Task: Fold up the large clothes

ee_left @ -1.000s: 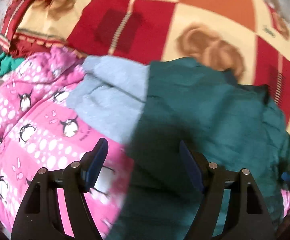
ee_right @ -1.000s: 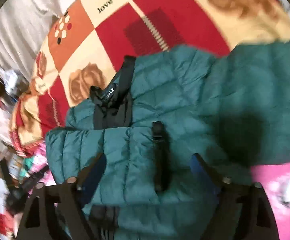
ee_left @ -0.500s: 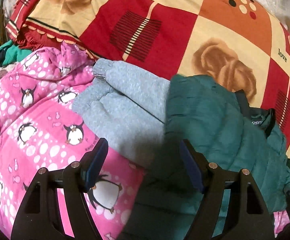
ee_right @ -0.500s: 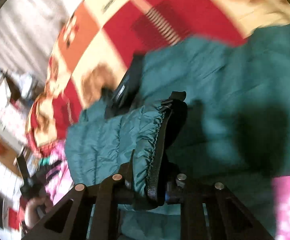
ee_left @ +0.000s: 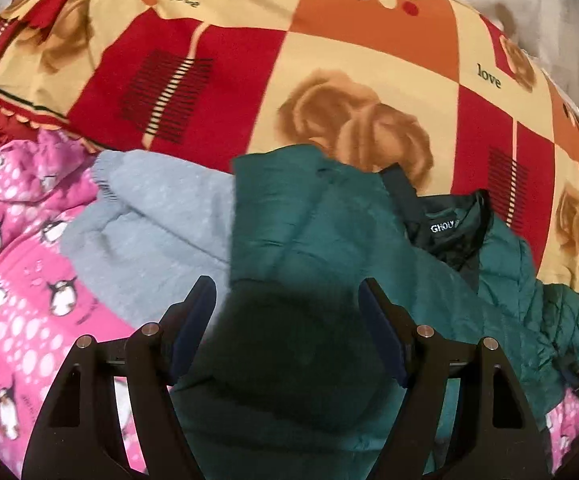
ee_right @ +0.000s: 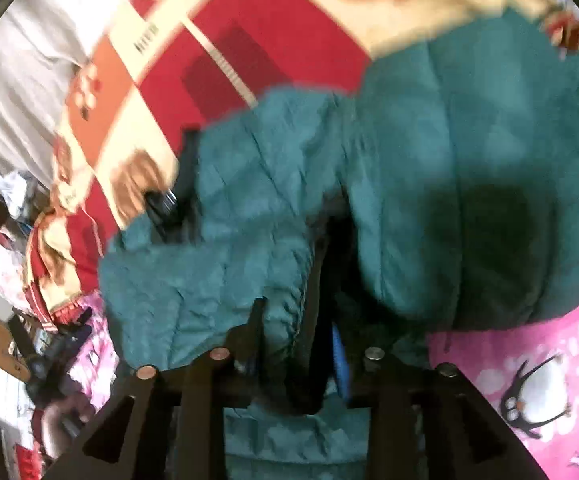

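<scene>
Right wrist view puts the teal quilted puffer jacket (ee_right: 429, 168) at the centre of our work, with a gathered, dark-trimmed edge of it, a cuff or hem as far as we can tell, standing up between the fingers of the right tool (ee_right: 297, 344). Those fingers are easing apart at this moment, yet the bunched fabric fills the narrow gap and appears to be pressed from both sides, so we judge the grip to hold. To do this fold well, we would keep the pinch firm on the elastic edge, since the slick padded shell is likely to slide, and carry it low across the body of the jacket so that the flap lands flat, not ballooning. In the left wrist view the left tool (ee_left: 287, 328) hangs with its jaws wide and nothing between them, poised just above the jacket's shaded near part; we think it could pin that part down while the right side is drawn over. The jacket is puffy, stitched in channels, creased, with a black collar lining bearing a small white label (ee_left: 443, 227). It lies on the bed, partly over a grey sweatshirt (ee_left: 157, 216) and a pink penguin-print fleece (ee_left: 13, 264), all resting on a red, orange and cream rose-patterned blanket (ee_left: 329, 64). Motion blur softens the right view's edges.
</scene>
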